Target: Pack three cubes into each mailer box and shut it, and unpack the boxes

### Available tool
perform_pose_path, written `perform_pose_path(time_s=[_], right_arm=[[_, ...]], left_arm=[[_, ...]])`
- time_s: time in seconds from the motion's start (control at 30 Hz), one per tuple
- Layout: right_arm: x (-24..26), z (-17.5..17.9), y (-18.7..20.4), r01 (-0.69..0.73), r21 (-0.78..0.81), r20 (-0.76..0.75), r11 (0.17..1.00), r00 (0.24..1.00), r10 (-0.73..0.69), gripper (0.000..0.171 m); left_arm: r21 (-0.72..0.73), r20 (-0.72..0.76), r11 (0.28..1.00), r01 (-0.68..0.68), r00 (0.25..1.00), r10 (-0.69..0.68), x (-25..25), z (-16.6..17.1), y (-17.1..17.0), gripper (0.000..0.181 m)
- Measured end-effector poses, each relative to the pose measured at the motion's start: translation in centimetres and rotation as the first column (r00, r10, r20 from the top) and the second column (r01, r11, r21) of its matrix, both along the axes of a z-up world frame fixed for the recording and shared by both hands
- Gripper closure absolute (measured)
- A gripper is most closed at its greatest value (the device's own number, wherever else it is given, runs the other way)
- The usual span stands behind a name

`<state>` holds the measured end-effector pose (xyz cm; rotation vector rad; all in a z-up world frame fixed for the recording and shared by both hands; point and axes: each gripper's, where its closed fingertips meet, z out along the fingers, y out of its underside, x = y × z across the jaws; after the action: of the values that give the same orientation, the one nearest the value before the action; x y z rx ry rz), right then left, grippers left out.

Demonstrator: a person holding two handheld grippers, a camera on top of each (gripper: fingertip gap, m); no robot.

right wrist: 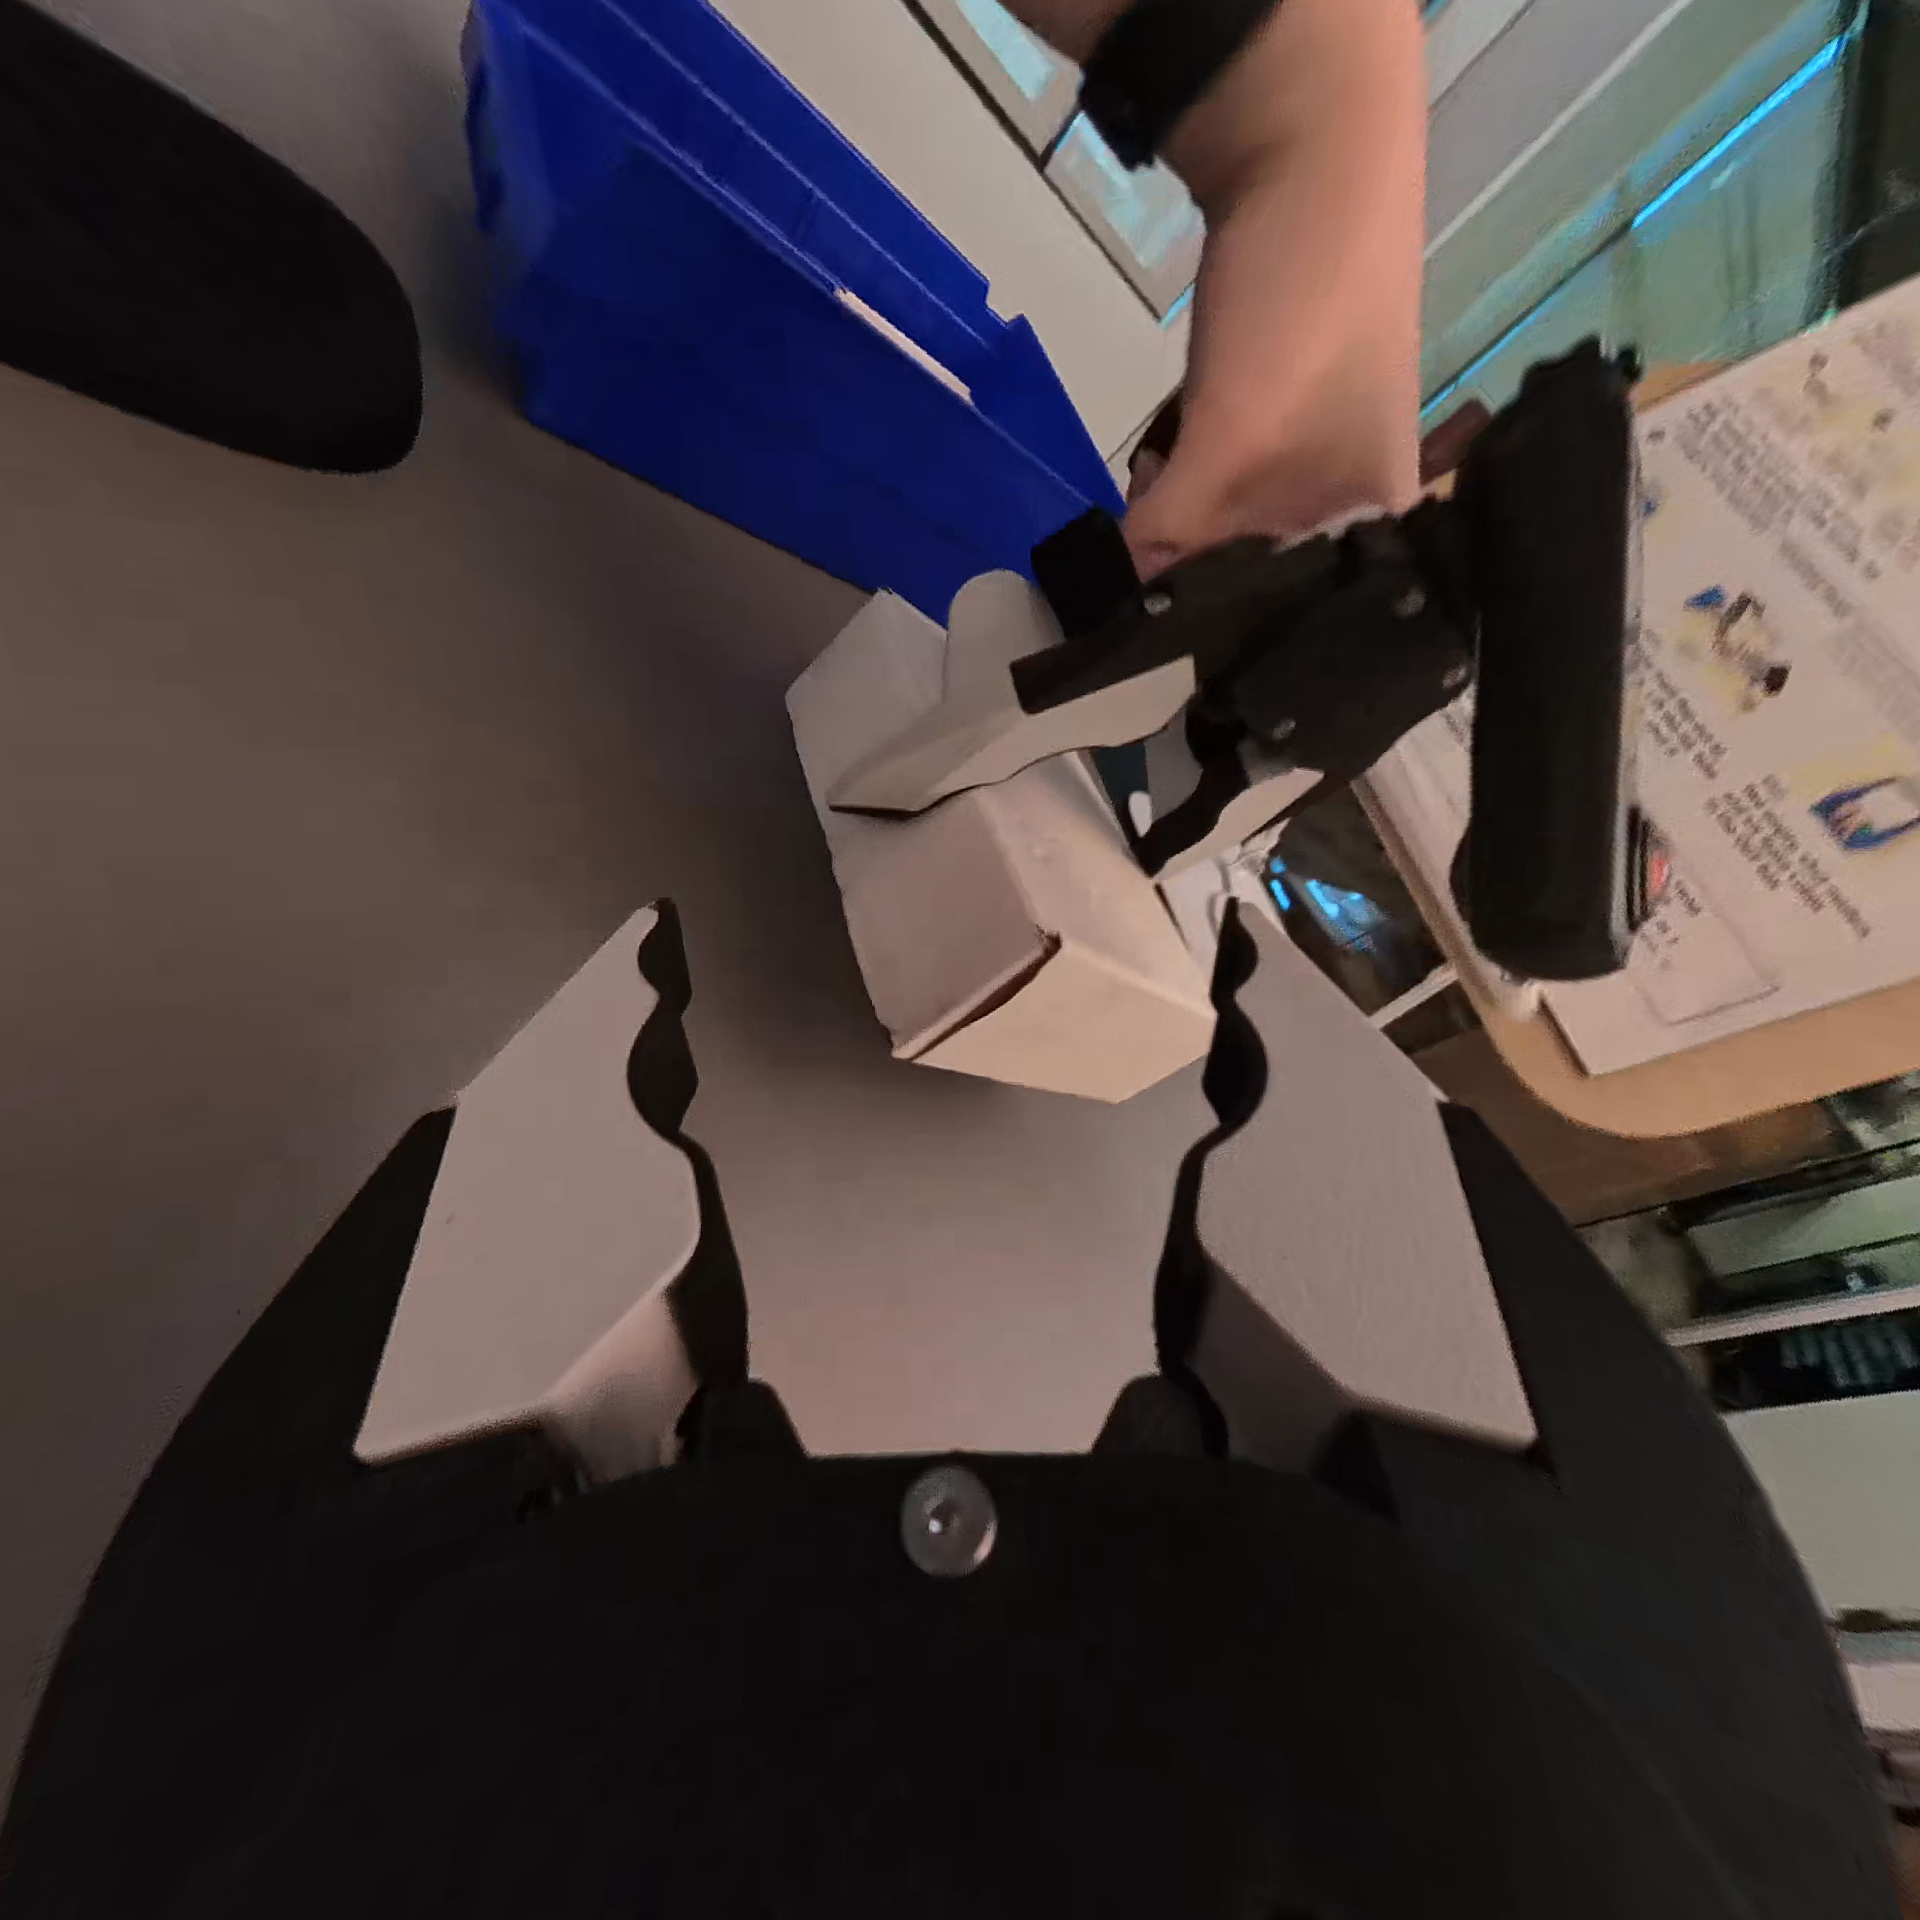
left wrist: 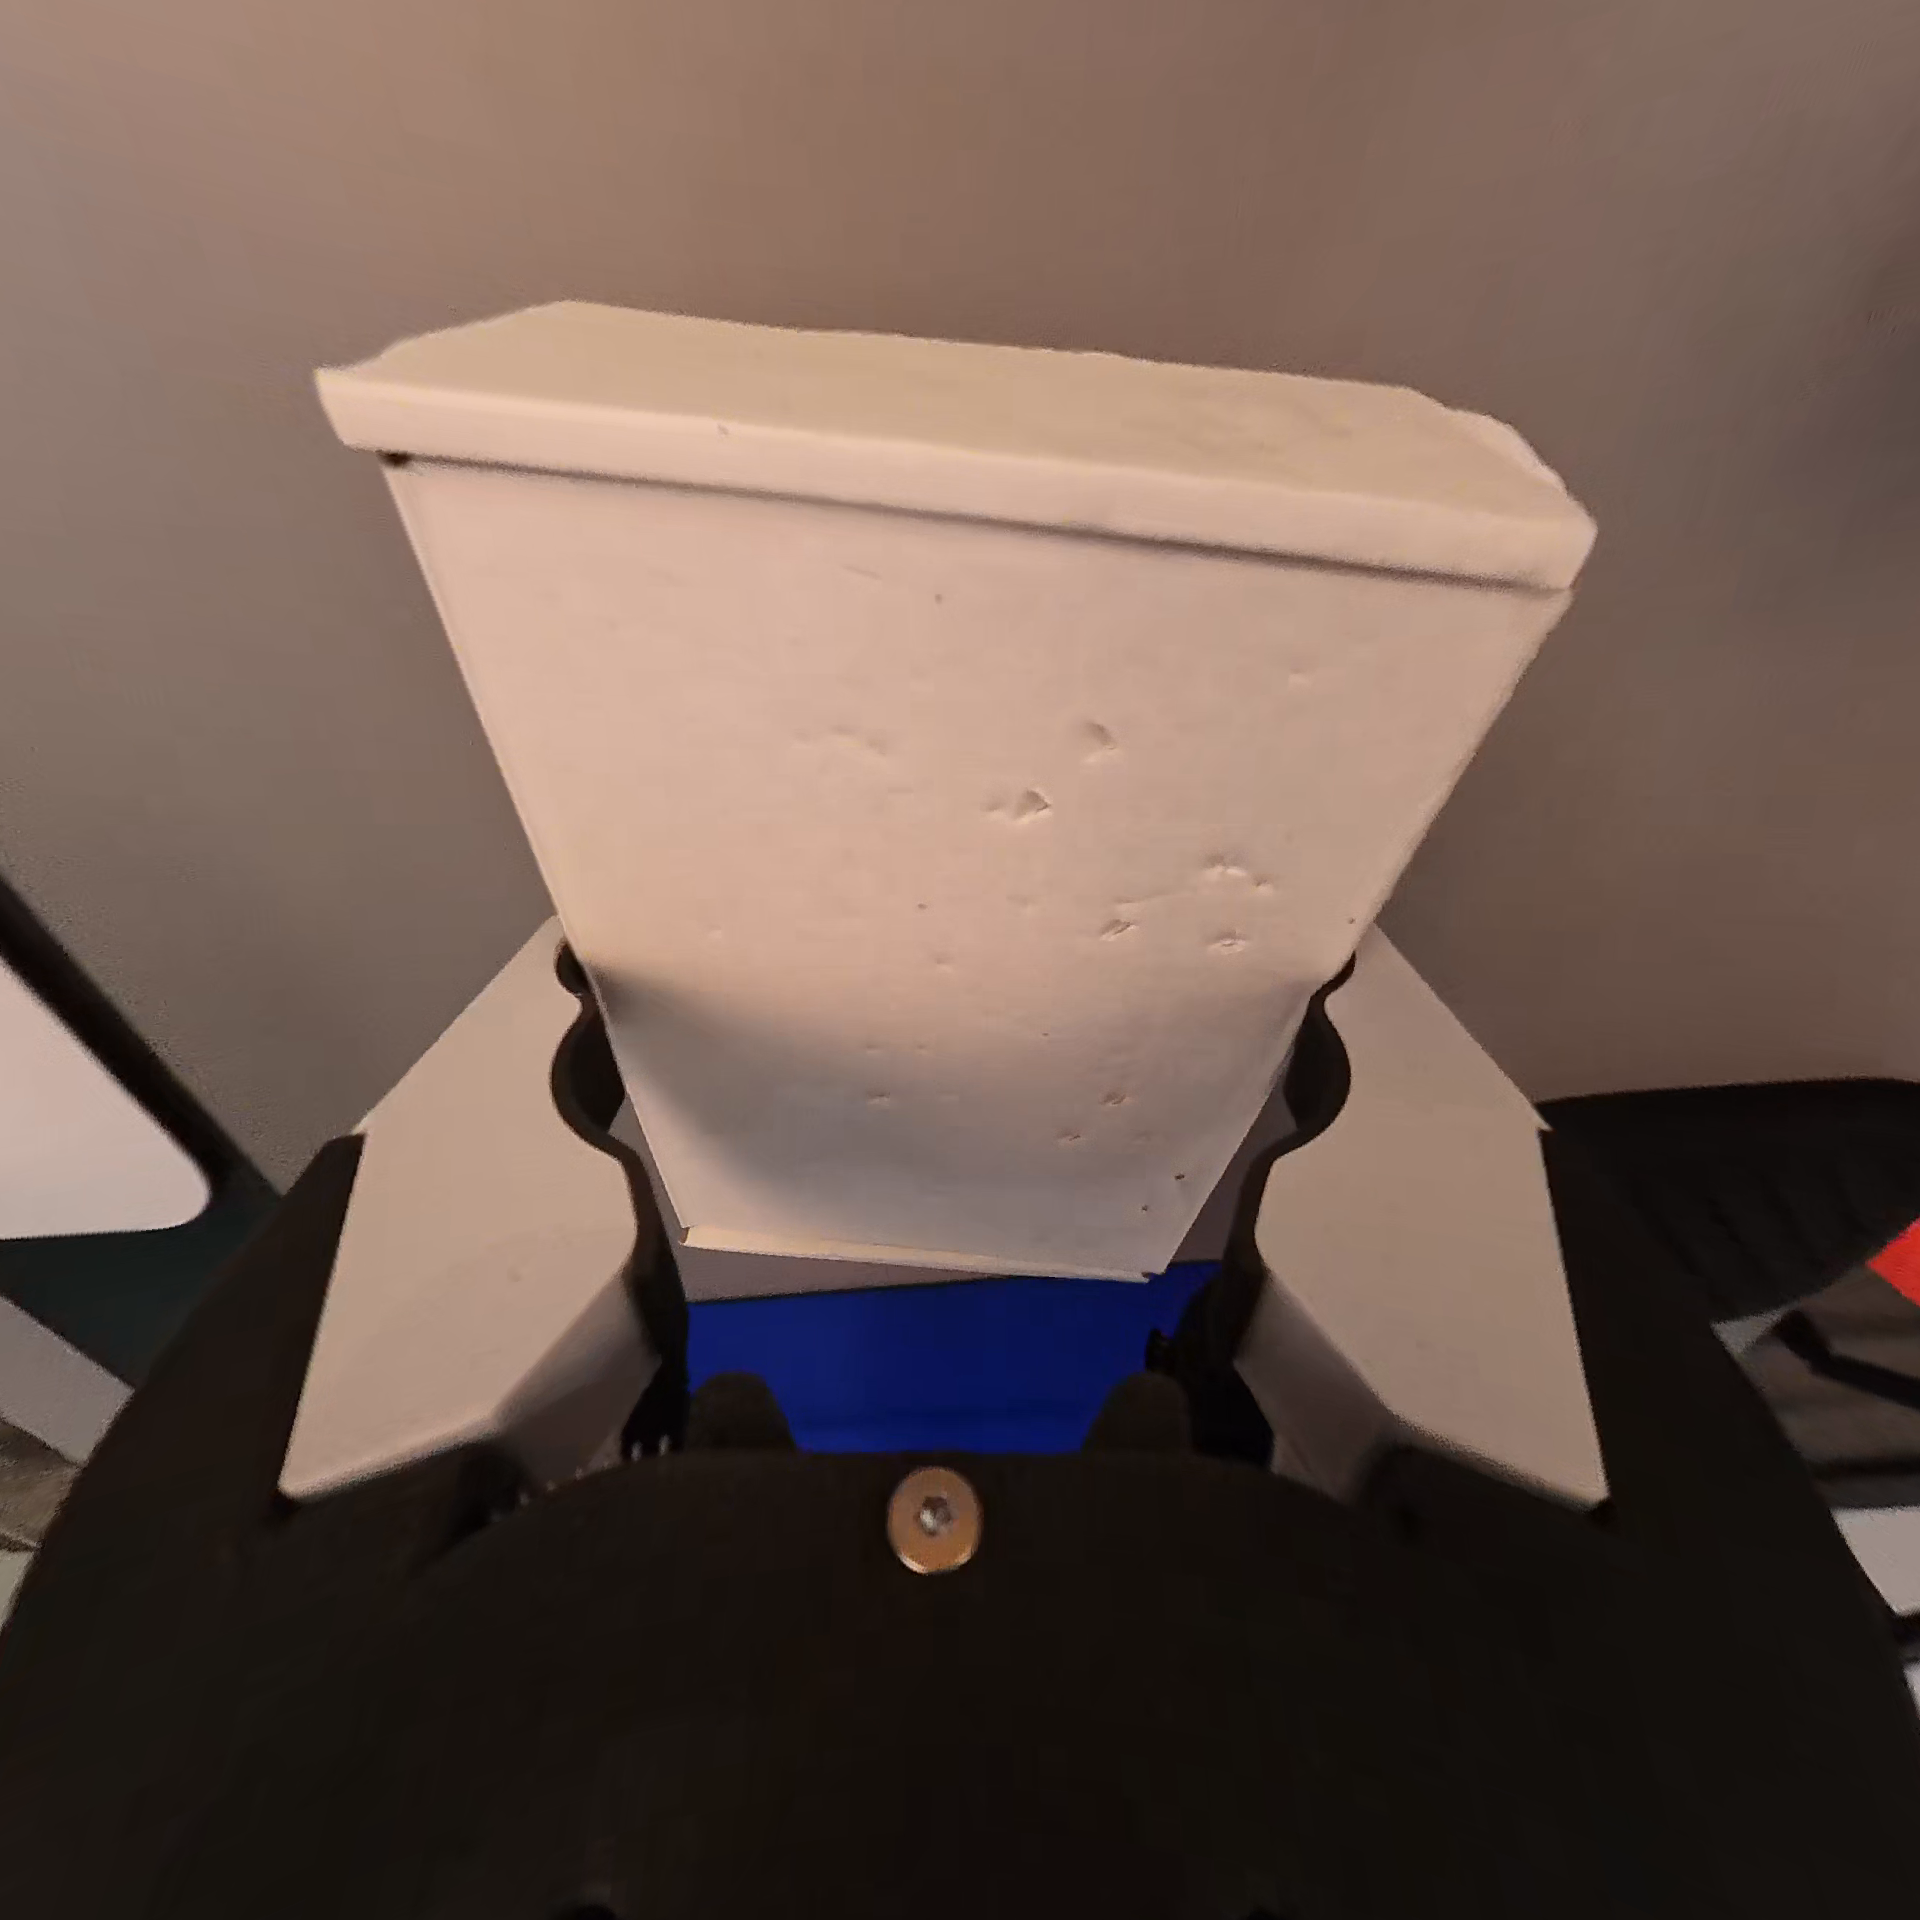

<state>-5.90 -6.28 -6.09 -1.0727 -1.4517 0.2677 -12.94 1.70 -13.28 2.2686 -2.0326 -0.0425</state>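
A white mailer box (left wrist: 935,790) with its lid shut sits between the fingers of my left gripper (left wrist: 956,977), which is shut on its two sides. The right wrist view shows the same box (right wrist: 997,914) over the grey table (right wrist: 312,779), with the left gripper (right wrist: 966,727) clamped on its far end and a person's hand (right wrist: 1299,343) behind it. I cannot tell whether the box touches the table. My right gripper (right wrist: 948,920) is open and empty, just short of the box's near end. No cubes are in view.
A blue plastic bin (right wrist: 727,312) stands on the table right behind the box; it also shows under the box in the left wrist view (left wrist: 935,1361). A black rounded object (right wrist: 187,260) lies at the far left. A wooden board with printed sheets (right wrist: 1766,665) is on the right.
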Motion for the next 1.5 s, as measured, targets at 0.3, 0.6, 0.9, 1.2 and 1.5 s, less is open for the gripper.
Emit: perform_pose_path(time_s=[0.3,0.6,0.9,1.2,1.5], right_arm=[[0.2,-3.3,2.1,0.028,0.128,0.101,0.991,0.994,-0.042,0.071],[0.3,-3.9,2.5,0.038,0.166,0.143,0.985,0.988,-0.062,0.071],[0.2,-4.5,2.0,0.005,0.093,0.149,0.996,0.989,-0.019,0.073],[0.5,-4.4,1.6,-0.011,0.086,0.153,0.996,0.988,-0.003,0.075],[0.5,-4.8,1.5,-0.017,0.135,0.183,0.991,0.983,-0.008,0.075]], left_arm=[[-0.127,-0.017,0.992,0.000,1.000,-0.002,-0.1,-0.8,-1.3,0.049],[-0.141,-0.005,0.988,0.056,0.998,-0.057,1.6,-1.2,-2.0,0.049],[-0.092,-0.026,0.996,0.023,0.999,-0.025,1.8,-1.9,-1.3,0.049],[0.048,-0.027,0.999,-0.017,0.999,0.018,2.0,-2.6,-0.7,0.049],[0.159,0.016,0.987,-0.035,0.999,0.033,2.2,-2.9,-0.9,0.049]])
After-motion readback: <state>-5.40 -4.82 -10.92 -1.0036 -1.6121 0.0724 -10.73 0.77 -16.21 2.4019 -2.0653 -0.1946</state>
